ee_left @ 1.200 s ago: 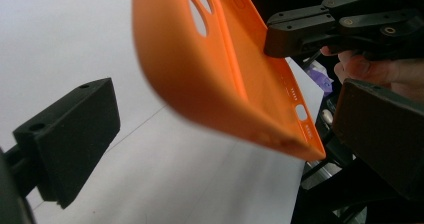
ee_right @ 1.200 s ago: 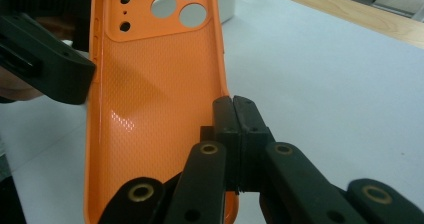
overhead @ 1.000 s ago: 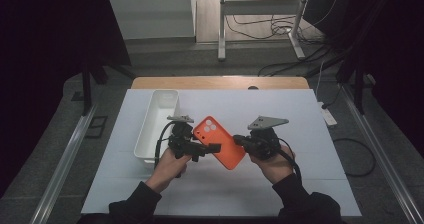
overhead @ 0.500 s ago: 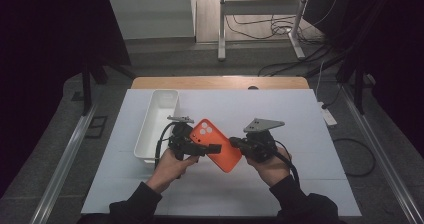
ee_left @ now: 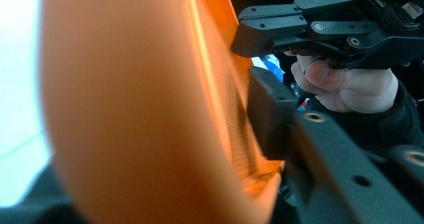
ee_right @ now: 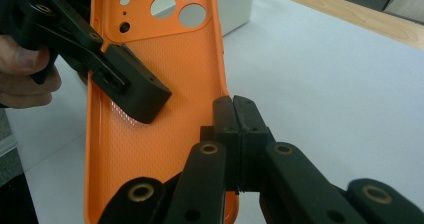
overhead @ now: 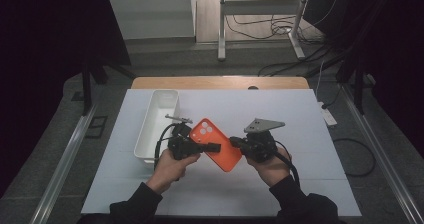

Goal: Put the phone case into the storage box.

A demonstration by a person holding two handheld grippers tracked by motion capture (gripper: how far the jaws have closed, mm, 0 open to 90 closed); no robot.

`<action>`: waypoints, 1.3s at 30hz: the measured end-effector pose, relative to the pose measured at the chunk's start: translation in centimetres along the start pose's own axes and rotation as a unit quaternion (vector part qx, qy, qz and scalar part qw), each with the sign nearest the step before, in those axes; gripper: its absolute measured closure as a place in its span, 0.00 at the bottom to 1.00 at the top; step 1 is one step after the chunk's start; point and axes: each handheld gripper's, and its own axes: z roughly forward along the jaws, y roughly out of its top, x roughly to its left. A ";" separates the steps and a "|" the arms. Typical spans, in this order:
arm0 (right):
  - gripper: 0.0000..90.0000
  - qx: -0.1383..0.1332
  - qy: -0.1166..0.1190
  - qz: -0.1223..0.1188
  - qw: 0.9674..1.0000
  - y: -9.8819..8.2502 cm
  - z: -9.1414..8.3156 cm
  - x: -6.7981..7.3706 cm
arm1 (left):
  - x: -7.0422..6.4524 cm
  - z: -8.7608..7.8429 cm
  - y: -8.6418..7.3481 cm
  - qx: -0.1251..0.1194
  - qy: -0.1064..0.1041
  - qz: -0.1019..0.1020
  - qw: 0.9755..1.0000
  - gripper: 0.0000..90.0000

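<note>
Two pairs of tongs clamped on one orange phone case (overhead: 218, 144), held tilted just above the white tabletop (overhead: 300, 114) between both hands. Left tongs (overhead: 212, 147), jaws just closed, pinching the case's long edge near the camera cutouts; right tongs (ee_right: 235, 139) shut tight on the opposite long edge. White bin (overhead: 156, 124) just left of the left hand, on the tabletop.

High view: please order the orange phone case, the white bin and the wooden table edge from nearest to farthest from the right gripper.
1. Orange phone case: clamped in the right gripper, at its left.
2. White bin: farther left, past the left gripper.
3. Wooden table edge: along the far side of the table.
</note>
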 end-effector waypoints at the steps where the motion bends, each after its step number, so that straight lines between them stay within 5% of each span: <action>1: 0.99 0.000 -0.001 0.000 1.000 0.0 0.0 0.0 | 0.1 0.0 0.0 -0.001 -0.003 -0.004 1.000 0.83; 9: 0.98 -0.005 0.007 0.002 1.000 -0.1 0.0 0.0 | 0.5 0.0 -0.3 -0.003 -0.017 -0.026 1.000 0.96; 15: 0.93 -0.007 0.021 0.006 1.000 -0.2 -0.2 -0.2 | 0.3 -0.2 -0.2 0.003 0.000 -0.010 1.000 0.97; 25: 0.59 0.008 0.047 0.012 0.999 -0.2 -0.8 -0.5 | 0.0 -0.6 0.0 0.020 0.015 0.014 1.000 0.96; 35: 0.03 0.032 0.069 0.029 0.997 -0.6 -0.6 -1.6 | 0.1 -0.8 0.0 0.040 0.026 0.034 0.998 0.96; 39: 0.00 0.047 0.085 0.019 0.995 -0.9 -0.4 -1.5 | 0.1 -0.8 0.1 0.045 0.026 0.040 0.998 0.96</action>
